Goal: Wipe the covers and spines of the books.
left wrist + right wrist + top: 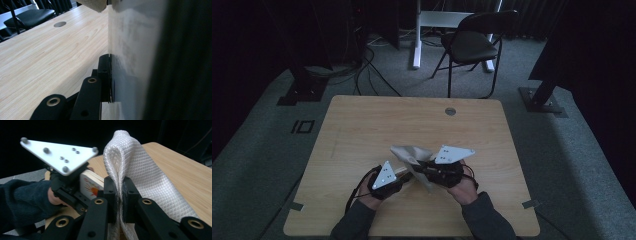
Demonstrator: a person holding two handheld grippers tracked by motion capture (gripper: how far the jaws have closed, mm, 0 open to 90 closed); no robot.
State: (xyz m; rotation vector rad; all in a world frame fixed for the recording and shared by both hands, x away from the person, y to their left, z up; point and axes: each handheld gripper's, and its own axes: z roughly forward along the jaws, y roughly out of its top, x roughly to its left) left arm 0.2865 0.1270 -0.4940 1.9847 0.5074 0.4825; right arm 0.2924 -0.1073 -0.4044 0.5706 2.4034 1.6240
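Both my tongs are clamping one job

Right gripper (119,192) is pinching the white waffle-weave cloth (140,170) rising toward 12 o'clock; left gripper (398,179), at 9 o'clock, is gripping a thin pale wooden block (91,185)

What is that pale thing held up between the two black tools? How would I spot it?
Start at the wooden table and look to its near edge, where two sleeved arms come in. Between the left hand-held gripper and the right hand-held gripper a white cloth stands up in a fold, pinched in the right one's jaws. Its waffle-like grid weave sets it apart from the smooth tabletop and black tools.
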